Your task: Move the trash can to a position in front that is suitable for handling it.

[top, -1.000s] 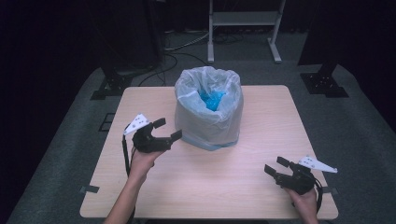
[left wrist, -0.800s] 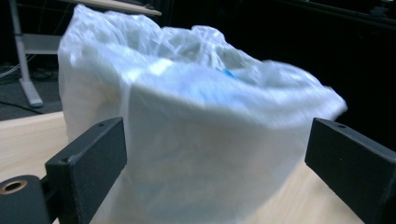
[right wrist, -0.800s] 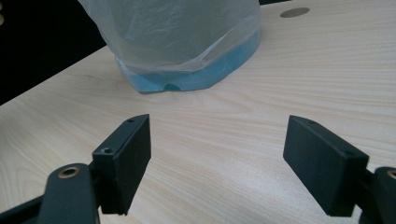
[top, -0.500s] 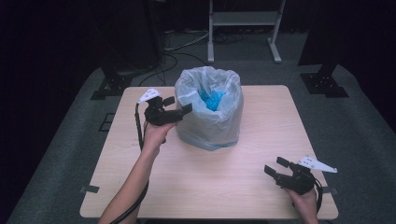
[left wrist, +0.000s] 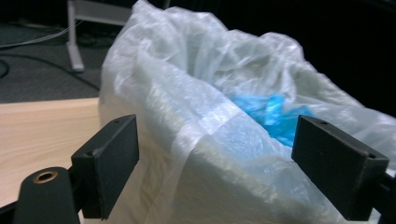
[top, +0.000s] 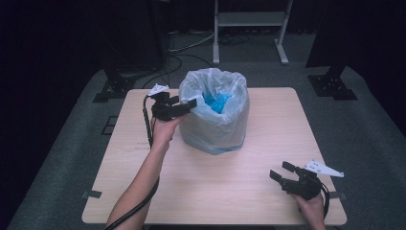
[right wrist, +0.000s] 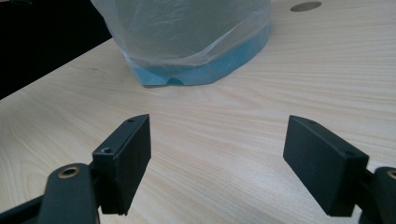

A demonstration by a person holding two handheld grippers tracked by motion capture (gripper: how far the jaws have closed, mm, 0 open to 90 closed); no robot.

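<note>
The bin with its see-through bag stands on the tabletop, toward the far edge, and the left tongs are up at the bag's rim, jaws wide but just starting to close, with the thin plastic between them and not pinched yet. The right tongs rest open and empty near the front corner, well apart from the bin. If the left tongs grab too little plastic it could slip out — or a hard pull could tip the bin, which looks light, though I can't tell for sure.
</note>
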